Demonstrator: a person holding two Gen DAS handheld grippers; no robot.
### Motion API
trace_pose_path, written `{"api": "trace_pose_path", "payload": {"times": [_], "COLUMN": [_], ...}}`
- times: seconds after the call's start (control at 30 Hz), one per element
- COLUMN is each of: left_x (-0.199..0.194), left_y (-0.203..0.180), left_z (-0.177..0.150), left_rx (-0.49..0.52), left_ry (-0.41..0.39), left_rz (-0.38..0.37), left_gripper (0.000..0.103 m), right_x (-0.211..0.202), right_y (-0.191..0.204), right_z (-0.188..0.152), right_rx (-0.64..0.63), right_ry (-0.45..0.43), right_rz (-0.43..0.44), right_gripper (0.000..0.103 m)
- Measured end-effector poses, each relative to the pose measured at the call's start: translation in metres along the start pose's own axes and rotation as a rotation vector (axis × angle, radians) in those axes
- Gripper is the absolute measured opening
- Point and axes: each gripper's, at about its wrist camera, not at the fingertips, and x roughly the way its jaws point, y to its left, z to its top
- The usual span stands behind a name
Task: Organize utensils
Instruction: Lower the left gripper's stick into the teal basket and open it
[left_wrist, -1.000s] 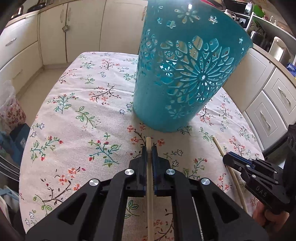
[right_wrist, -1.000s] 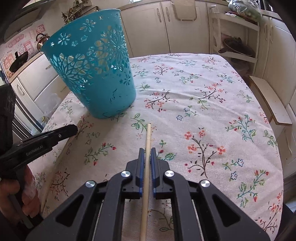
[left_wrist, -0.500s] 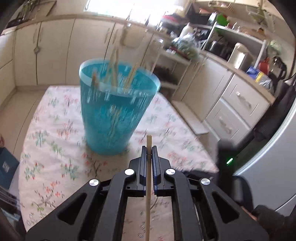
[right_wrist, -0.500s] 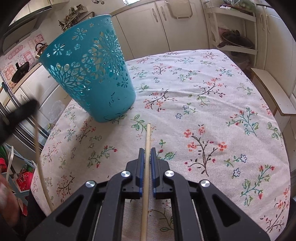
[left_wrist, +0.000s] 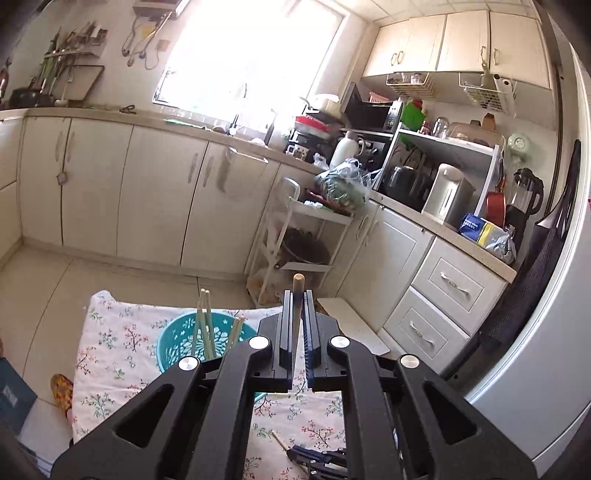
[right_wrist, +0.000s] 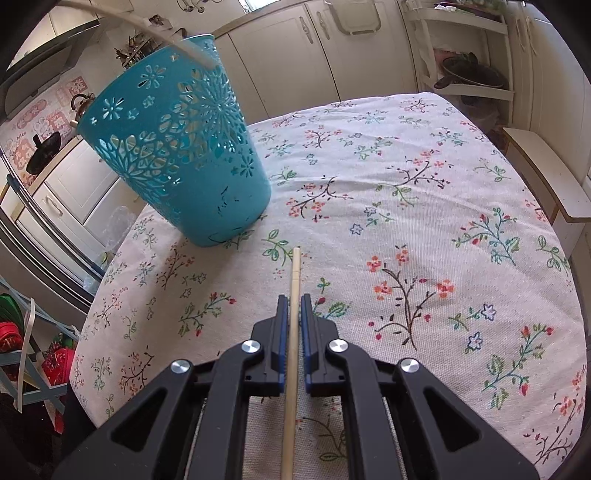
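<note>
Right tongs (right_wrist: 291, 314) are gripping 1 chopstick (right_wrist: 294, 280), its tip hanging just above the floral bench (right_wrist: 424, 206), near the foot of the teal basket (right_wrist: 177, 147). Left tongs (left_wrist: 297, 314) are clamping a second chopstick (left_wrist: 297, 284), held high above the basket. About 4 chopsticks (left_wrist: 205, 325) are standing inside the basket, leaning on its rim.

A table under a floral tablecloth (right_wrist: 406, 192) carries a teal basket (right_wrist: 177, 147) at ten o'clock; possibly one chopstick (right_wrist: 295, 266) rests near six.
</note>
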Motion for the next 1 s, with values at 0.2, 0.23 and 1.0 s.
{"api": "trace_pose_path", "payload": {"times": [0.2, 0.23, 1.0], "left_x": [-0.017, -0.020, 0.028], "left_y": [0.004, 0.004, 0.044], "left_z": [0.023, 0.026, 0.035], "left_rx": [-0.007, -0.005, 0.040], "left_ry": [-0.049, -0.059, -0.067], "left_rz": [0.005, 0.009, 0.201], "left_gripper": [0.004, 0.004, 0.003], "right_x": [0.000, 0.000, -0.001], "right_y": [0.001, 0.001, -0.001], "right_z": [-0.001, -0.001, 0.000], "right_rx": [0.001, 0.001, 0.013], "right_ry": [0.000, 0.000, 0.001], "right_rz": [0.001, 0.001, 0.013], "right_gripper": [0.007, 0.007, 0.007]}}
